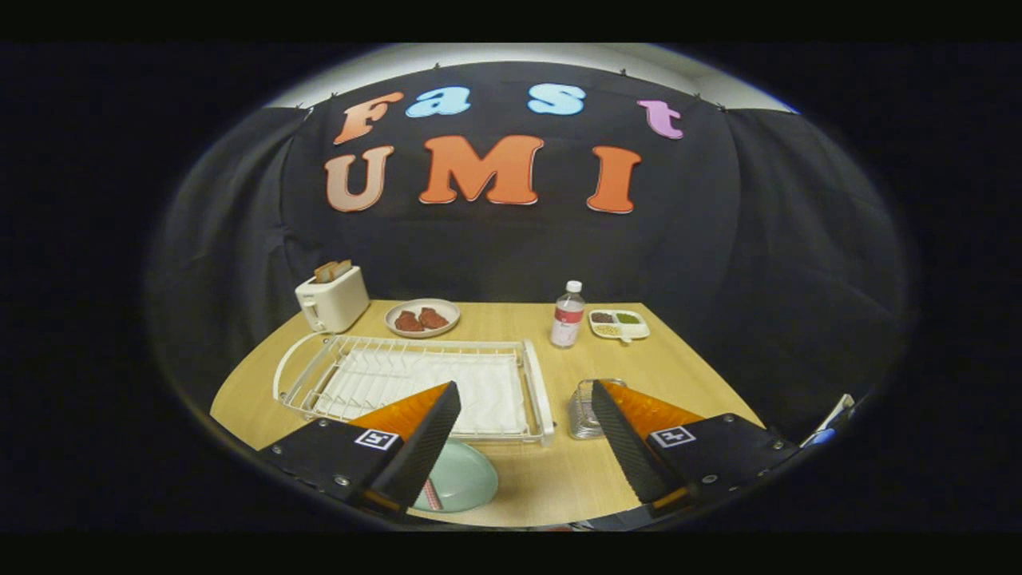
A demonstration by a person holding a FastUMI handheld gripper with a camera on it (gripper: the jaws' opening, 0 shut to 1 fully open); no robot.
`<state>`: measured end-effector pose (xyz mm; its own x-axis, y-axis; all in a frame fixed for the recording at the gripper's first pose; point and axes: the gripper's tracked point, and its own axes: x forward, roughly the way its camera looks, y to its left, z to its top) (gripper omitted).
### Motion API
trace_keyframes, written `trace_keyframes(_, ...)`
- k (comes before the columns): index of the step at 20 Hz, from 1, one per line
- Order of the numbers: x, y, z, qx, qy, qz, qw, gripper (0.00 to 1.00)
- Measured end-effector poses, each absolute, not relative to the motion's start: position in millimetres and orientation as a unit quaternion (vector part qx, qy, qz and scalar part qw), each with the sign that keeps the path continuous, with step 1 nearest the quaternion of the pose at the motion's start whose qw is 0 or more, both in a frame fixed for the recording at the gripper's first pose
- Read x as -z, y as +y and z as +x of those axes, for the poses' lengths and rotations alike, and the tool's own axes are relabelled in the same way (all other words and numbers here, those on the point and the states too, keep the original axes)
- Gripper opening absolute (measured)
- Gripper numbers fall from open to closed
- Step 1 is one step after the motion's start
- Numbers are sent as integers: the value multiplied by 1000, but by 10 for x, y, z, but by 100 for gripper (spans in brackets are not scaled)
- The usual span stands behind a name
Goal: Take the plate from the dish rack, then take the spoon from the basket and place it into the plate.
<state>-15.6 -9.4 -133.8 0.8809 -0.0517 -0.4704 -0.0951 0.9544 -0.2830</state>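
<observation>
My gripper (525, 391) is open above the near part of the wooden table (559, 471), with nothing between its fingers. A pale green plate (467, 479) lies flat on the table just in front of the white dish rack (415, 379), partly hidden under the left finger (415, 447). A thin red-and-white patterned piece (432, 495), likely the spoon's handle, rests on the plate against that finger. The small metal mesh basket (583, 411) stands right of the rack, half hidden behind the right finger (631, 447). The rack holds no dishes.
Along the back of the table stand a white toaster (331, 299) with bread, a plate of meat pieces (421, 318), a small water bottle (567, 315) and a divided tray of food (619, 323). Black cloth walls close the booth.
</observation>
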Motion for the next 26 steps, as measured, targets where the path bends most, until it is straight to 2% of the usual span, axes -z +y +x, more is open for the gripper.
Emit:
trace_keyframes(13, 889, -525, -133, 55, 207, -123, 969, 98)
trace_keyframes(26, 695, -984, -583, 119, 199, -122, 965, 98)
